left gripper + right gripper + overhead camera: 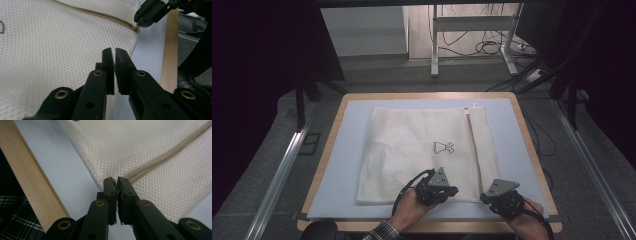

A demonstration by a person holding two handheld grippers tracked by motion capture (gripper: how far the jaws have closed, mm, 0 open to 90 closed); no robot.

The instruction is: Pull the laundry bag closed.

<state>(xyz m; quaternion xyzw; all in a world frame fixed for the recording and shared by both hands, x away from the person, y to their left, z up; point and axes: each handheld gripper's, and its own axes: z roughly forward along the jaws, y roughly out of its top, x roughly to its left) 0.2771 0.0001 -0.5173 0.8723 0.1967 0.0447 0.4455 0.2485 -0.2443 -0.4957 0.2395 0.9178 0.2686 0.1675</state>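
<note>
A white mesh bag (412,150) lies flat on a light blue mat (344,150). Its beige zipper (474,145) runs down the bag's right side toward me. At the zipper's near end my right gripper (485,196) is shut, with the small metal zipper pull (115,180) pinched between its tips; the left gripper view shows that right gripper (138,23) on the zipper end too. My left gripper (454,190) hovers over the bag's near edge, a little left of the zipper. Its jaws (114,53) stand shut with only a slit and nothing visible between them.
The mat covers a wooden table whose edge (532,145) runs close to the right of the bag. A small dark drawing (443,147) marks the bag's middle. Beyond the table are desk legs (434,45) and cables (492,47) on the floor.
</note>
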